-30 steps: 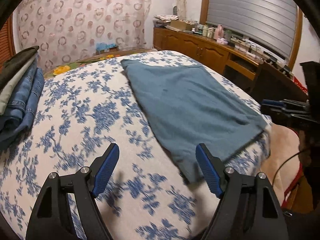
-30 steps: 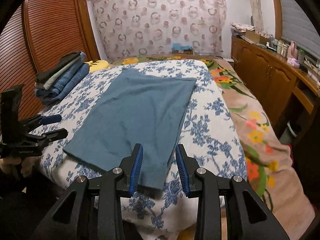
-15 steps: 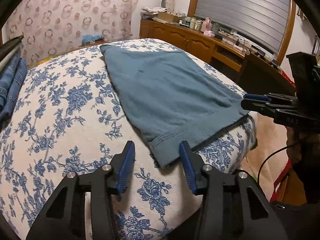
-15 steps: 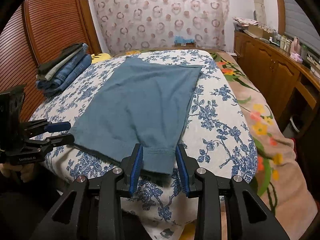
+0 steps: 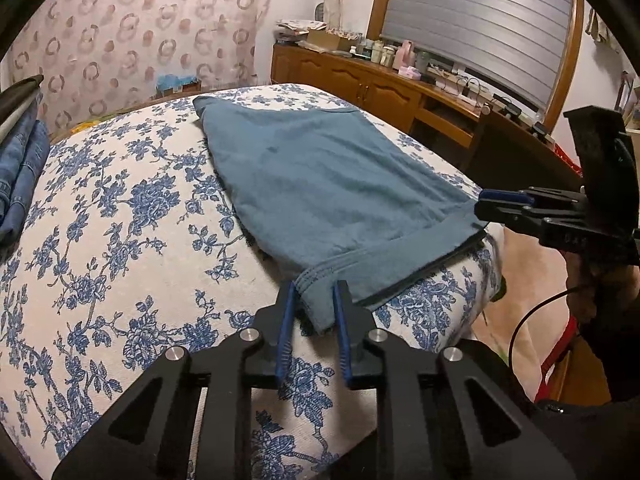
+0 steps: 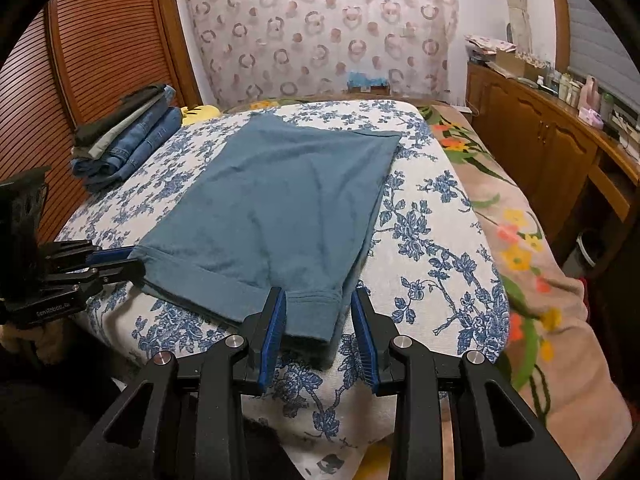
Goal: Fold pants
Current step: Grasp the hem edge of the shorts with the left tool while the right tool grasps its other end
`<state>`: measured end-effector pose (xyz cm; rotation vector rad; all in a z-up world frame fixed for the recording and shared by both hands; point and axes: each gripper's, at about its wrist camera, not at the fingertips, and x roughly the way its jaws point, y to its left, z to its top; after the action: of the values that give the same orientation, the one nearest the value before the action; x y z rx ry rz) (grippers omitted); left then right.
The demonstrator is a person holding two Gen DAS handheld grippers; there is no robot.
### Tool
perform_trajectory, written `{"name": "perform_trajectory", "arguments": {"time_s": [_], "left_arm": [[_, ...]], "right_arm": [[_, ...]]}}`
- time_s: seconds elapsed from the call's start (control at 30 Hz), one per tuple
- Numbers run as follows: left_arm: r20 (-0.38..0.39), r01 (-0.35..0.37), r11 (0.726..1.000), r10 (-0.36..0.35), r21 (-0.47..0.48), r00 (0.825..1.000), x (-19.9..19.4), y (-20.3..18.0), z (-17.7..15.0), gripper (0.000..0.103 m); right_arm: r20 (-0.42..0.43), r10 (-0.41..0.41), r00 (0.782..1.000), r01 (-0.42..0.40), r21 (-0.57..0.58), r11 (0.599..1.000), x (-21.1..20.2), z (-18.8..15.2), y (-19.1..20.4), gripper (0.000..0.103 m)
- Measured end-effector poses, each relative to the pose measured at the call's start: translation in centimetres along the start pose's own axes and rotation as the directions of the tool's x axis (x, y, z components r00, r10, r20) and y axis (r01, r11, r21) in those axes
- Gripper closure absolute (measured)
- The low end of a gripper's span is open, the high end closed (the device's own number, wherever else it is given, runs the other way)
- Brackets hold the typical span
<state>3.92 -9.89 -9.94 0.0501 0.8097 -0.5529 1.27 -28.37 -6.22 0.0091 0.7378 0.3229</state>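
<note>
**Both grippers now at the hem corners, fingers straddling cloth**

Since a second ago both grippers have come in to the near hem; left fingers narrowed from wide apart to a slim gap, right fingers about the same spacing as before.

- Left gripper [image 5: 313,304]: fingers apart, hem corner of the pants [image 5: 320,184] sits between them. Not visibly clamped.
- Right gripper [image 6: 319,312]: fingers apart, the other hem corner hangs between them, gap on both sides. Not pinching yet.
- Pants: teal, flat on the bed [image 6: 436,264], already halved lengthwise, running away from the fingers; hem droops over the near bed edge.

Handling, my read: light, soft knit, no stiffness, will sag and drape once lifted. Doubled layers at the hem, so grab the stitched cuff at each corner and catch every layer, or the bottom one slides off.

Can't see:
- lower layer under the hem, dark edge only
- waistband detail at the far end, too small
- whether the left pads actually touch cloth
- bed edge below the fingers, cut off by gripper bodies

Folded clothes stack [image 6: 124,136] is far left of the right fingers, well apart.
</note>
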Motion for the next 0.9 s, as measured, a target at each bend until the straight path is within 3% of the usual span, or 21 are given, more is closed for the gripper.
{"name": "perform_trajectory", "arguments": {"time_s": [0.67,0.9], "left_arm": [[-0.018,0.006,1.0,-0.006,-0.019,1.0,0.5,0.4,-0.3,0.082],[-0.014,0.003,1.0,-0.003,-0.025,1.0,0.6,0.5,-0.3,0.078]], "right_arm": [[-0.063,-0.016,0.998,0.019,0.046,0.999,2.0,-0.4,-0.2,0.068],[-0.06,-0.003,0.998,0.007,0.058,0.998,2.0,-0.6,0.0,0.068]]}}
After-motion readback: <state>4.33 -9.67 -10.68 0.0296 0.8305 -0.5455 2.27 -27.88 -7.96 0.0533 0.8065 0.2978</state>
